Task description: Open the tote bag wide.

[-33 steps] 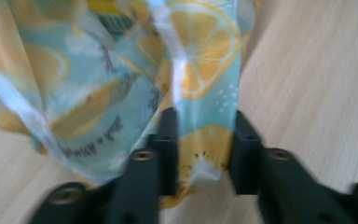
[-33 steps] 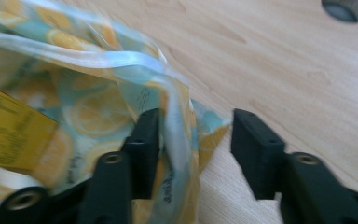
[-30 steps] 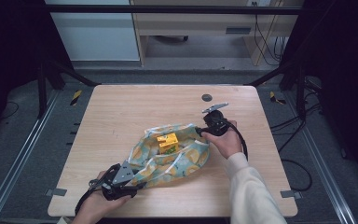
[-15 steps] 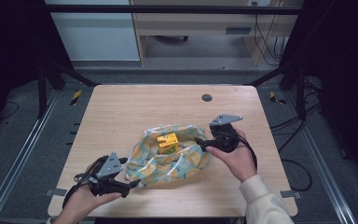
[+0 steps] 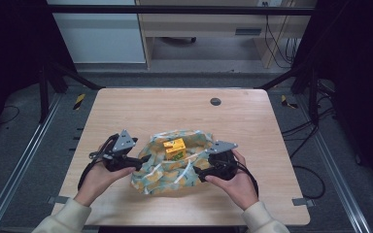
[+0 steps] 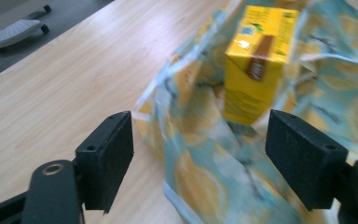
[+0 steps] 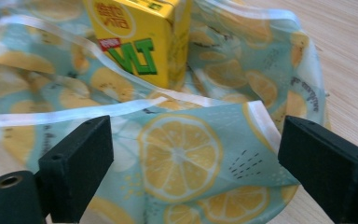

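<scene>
Carton [image 5: 174, 148] upright in bag [image 5: 170, 170], mid-table [image 5: 252, 121]; hand-held grippers flank bag left [image 5: 143, 160], right [image 5: 197, 172].

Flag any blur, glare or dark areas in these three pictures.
High view: table evenly lit, surroundings nearly black. Left gripper view: motion blur smears the lemon-print cloth and yellow carton; a glare patch on the wood. Right gripper view: sharper, carton lettering legible, cloth edges soft.

Crumpled lemon-print cloth [image 5: 175, 167] lying near the table's near edge, upright yellow drink carton [image 5: 174, 148] standing on it
</scene>
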Action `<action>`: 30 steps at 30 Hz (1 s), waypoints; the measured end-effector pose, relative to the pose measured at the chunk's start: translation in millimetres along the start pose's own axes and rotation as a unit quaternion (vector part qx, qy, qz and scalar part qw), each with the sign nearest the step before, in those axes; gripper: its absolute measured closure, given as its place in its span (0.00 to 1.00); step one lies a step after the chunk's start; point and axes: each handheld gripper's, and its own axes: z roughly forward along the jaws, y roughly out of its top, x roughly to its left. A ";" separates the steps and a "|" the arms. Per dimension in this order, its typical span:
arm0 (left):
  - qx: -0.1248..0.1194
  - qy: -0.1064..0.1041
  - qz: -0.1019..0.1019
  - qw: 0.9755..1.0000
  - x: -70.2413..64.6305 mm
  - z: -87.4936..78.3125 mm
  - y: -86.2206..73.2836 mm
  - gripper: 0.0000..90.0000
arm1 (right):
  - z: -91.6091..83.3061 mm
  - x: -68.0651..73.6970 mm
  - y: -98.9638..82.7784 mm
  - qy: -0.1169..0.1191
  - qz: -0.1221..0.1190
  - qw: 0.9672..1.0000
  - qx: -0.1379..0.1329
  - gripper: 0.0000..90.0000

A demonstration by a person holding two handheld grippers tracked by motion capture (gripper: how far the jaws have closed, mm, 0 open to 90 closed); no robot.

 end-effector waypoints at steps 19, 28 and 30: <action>0.071 0.010 -0.020 0.997 16.9 49.1 -10.7 0.84 | 31.2 -4.2 -15.6 0.022 -0.013 0.996 0.080 0.95; 0.068 0.030 -0.029 0.997 23.1 49.8 -17.9 0.98 | 22.2 -13.5 -23.8 0.021 -0.016 0.996 0.083 1.00; 0.062 0.028 -0.032 0.997 22.2 49.6 -20.1 0.98 | 17.0 -14.1 -24.9 0.018 -0.017 0.998 0.065 0.99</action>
